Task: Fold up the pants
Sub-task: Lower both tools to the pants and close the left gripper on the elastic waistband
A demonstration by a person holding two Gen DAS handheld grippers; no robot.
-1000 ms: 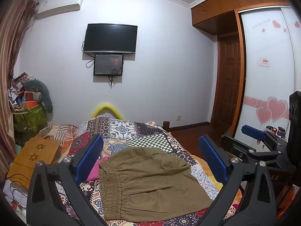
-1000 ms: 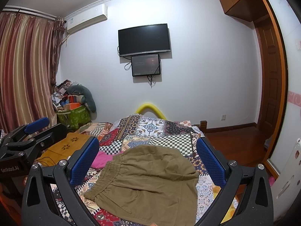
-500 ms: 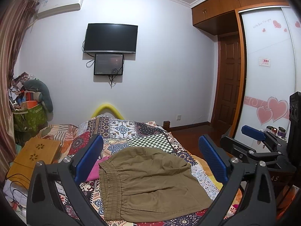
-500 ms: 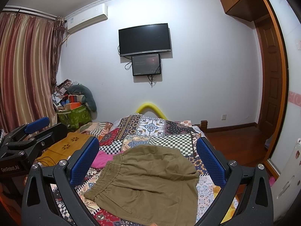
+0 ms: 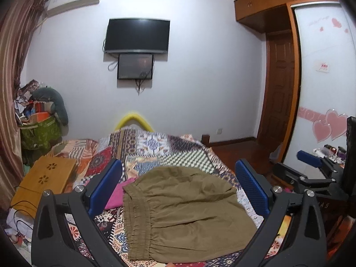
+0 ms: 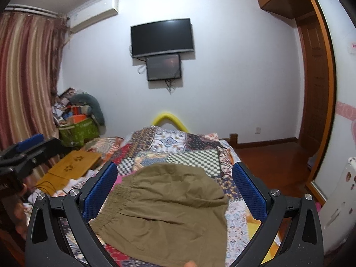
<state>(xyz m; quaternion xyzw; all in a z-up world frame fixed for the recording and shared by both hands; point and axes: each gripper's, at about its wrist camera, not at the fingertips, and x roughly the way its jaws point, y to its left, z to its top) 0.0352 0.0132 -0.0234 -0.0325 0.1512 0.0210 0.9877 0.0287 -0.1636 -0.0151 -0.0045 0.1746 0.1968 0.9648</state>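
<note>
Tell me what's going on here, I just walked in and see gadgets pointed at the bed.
A person holds a two-finger gripper in each hand above a pair of olive pants lying on the patchwork quilt. The left gripper and the right gripper are both open and hold nothing. The elastic waistband lies toward the left, beside a pink cloth. The pants look partly folded; neither gripper touches them.

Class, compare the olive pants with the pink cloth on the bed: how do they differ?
The olive pants are much larger and lie in full view on the quilt; the pink cloth is small and partly hidden beside the pants' elastic waistband. The pants are dull olive, the cloth bright pink. Both lie on the quilt, ungripped.
</note>
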